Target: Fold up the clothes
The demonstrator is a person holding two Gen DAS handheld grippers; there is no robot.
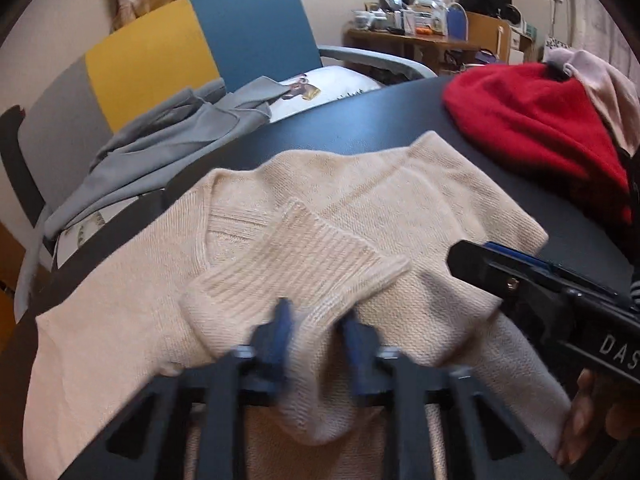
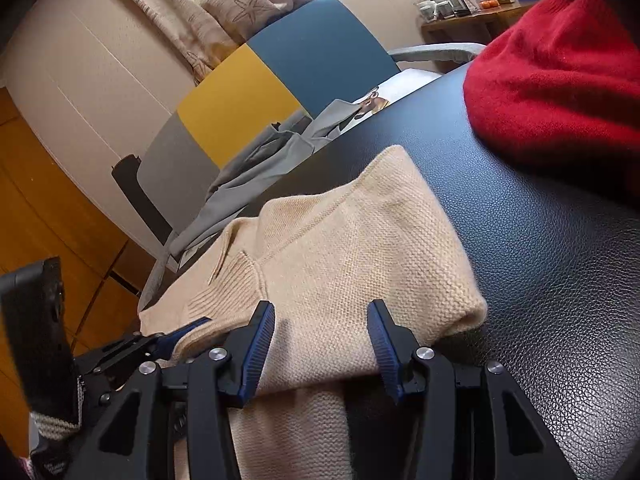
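1. A cream sweater (image 2: 340,232) lies partly folded on a black, leather-textured table (image 2: 540,260), with its V-neck towards the far edge.
2. One sleeve is laid across the sweater's chest. Its ribbed cuff (image 1: 296,256) lies near the neckline.
3. The left gripper (image 1: 318,336) sits at the near side of the sweater, and that sleeve runs back between its blue pads. Its own view is blurred. Seen from the right gripper's camera, its fingers are drawn together into a narrow tip on the knit, so it reads as clenched on the sleeve.
4. The right gripper (image 2: 322,344) is over the folded right side of the sweater. Its two blue pads stand apart and the knit lies flat between them, not pinched, so it is released.
5. The fingers of a person's hand (image 1: 580,420) show under the right gripper's body, touching the sweater's near right edge.
6. A red knitted garment (image 2: 560,80) is heaped at the far right of the table, apart from the sweater.
7. Beyond the table stands a chair (image 1: 248,24) with grey, yellow and blue panels. A grey garment (image 1: 160,152) is draped on its seat.
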